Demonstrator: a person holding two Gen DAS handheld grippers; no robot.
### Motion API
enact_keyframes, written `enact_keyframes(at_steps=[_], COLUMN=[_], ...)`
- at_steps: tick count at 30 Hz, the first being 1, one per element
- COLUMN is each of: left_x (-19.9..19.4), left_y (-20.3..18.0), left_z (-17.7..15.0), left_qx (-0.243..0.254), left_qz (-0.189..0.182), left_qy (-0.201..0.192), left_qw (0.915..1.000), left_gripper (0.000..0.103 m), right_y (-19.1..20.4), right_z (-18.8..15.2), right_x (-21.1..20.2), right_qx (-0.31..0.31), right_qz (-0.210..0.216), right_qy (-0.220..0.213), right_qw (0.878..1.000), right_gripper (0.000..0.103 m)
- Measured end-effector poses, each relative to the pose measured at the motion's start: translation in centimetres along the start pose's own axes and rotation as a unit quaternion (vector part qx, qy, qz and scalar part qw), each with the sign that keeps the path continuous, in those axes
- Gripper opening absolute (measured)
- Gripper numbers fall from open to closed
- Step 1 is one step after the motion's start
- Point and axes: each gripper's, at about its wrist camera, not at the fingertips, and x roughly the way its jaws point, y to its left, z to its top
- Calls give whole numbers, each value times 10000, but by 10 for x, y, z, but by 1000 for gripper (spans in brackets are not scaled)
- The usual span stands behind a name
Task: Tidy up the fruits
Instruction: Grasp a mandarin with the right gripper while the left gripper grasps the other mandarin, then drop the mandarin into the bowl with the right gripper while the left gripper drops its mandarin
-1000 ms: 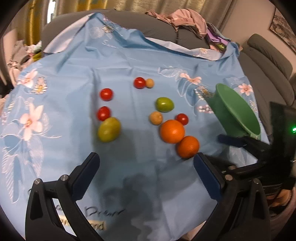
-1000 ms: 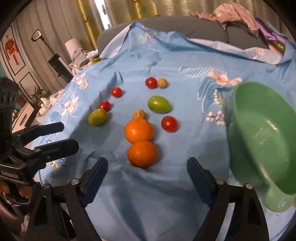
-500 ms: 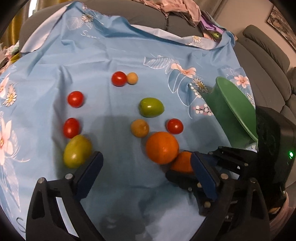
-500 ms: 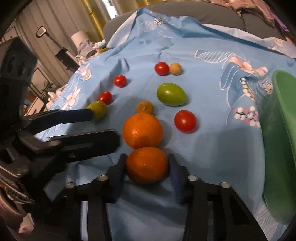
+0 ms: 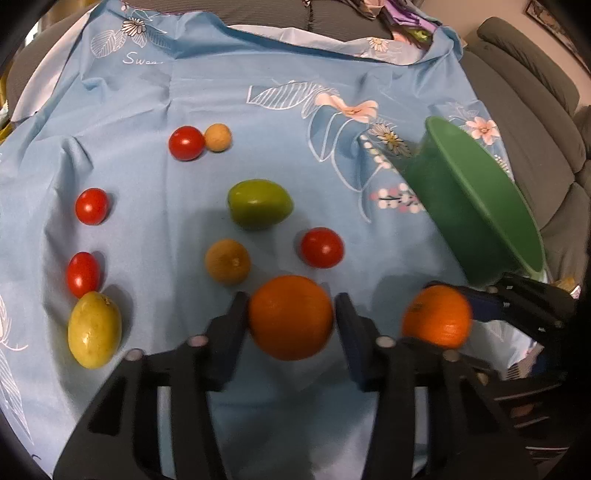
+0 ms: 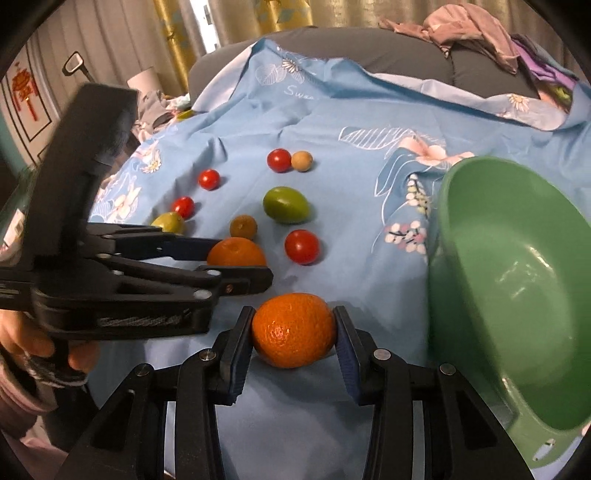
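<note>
Both tools dropped onto oranges: left tool [image 5: 291,319] closing on one orange [image 5: 291,317], right tool [image 6: 293,336] clamping the other orange [image 6: 293,335]; green bowl [image 6: 517,288] at 3 o'clock likely next

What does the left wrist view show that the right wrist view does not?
Only the left wrist view shows the whole yellow fruit and the left tool closing around its orange. Only the right wrist view shows the bowl's inside, the curtains and a hand. Both show the right tool's orange, four tomatoes and the blue cloth.
</note>
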Motion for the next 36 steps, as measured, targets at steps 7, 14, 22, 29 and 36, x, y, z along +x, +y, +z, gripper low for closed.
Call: enact_keyframes(at_steps=[7,14,22,29,36], left_x=[-15,-69,-69,-24,1], left_y=[2,-29,-112,-159,-167], left_z=[-5,14,51,62,60], left_qx=[-108,227,1109,1592,1756], left_qz=[-95,-227,-556,-587,-319], left_qy=[-44,-696,-954,-590,-277], left_qw=[9999,9971,9877,9837,9835], left_gripper=[45,45,45,45,46], right_y=[4,-3,-55,-92,-106], right_z=[1,8,-2,-22,-32], right_x=[-17,-66,-123,-117,-104], right_qx=[32,147,720,1193,1306], right_qz=[76,253,-768,-1294,-1447], right_qy=[-251,-1126,-1881,-1567,-1256], right_qw=[9997,9932,9765,9718,9727], right_gripper=[44,44,44,44,44])
